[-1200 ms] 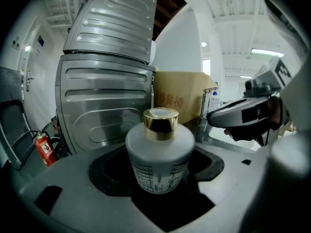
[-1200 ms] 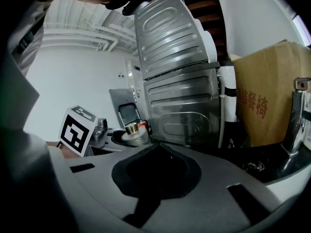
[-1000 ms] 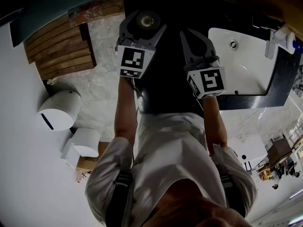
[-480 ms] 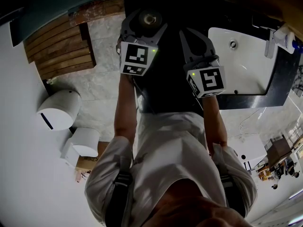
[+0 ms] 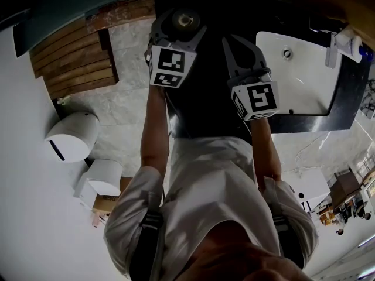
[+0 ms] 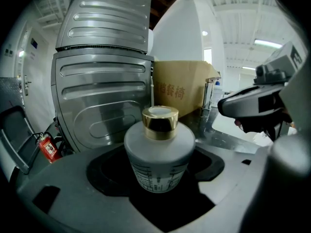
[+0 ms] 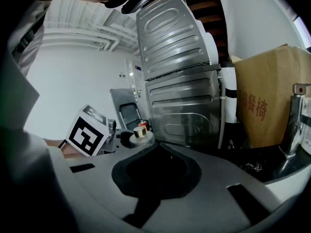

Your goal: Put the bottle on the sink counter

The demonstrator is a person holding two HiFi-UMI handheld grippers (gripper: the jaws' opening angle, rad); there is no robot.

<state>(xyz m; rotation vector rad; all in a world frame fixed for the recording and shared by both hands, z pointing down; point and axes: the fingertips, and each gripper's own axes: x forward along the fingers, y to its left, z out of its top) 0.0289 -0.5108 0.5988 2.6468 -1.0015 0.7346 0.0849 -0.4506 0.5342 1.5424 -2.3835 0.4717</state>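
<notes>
A frosted white bottle (image 6: 159,152) with a gold cap stands upright between the jaws of my left gripper (image 6: 160,142), which is shut on its body. From the head view I look down on the bottle's cap (image 5: 184,21) inside the left gripper (image 5: 181,15), held over a dark surface. My right gripper (image 5: 235,42) hangs beside it at the same height, nearer the white sink basin (image 5: 304,92). In the right gripper view its jaws (image 7: 158,143) meet at the tips with nothing between them. The bottle (image 7: 141,132) shows to their left.
The dark sink counter (image 5: 345,98) frames the basin, with a faucet (image 5: 330,54) and a white dispenser bottle (image 5: 351,42) at its far edge. A ribbed metal panel (image 6: 102,81) and a cardboard box (image 6: 182,91) stand ahead. Wooden slats (image 5: 73,57) and a white wall dispenser (image 5: 73,134) lie left.
My left gripper has drifted slightly forward with the bottle in it. The right gripper has stayed put.
</notes>
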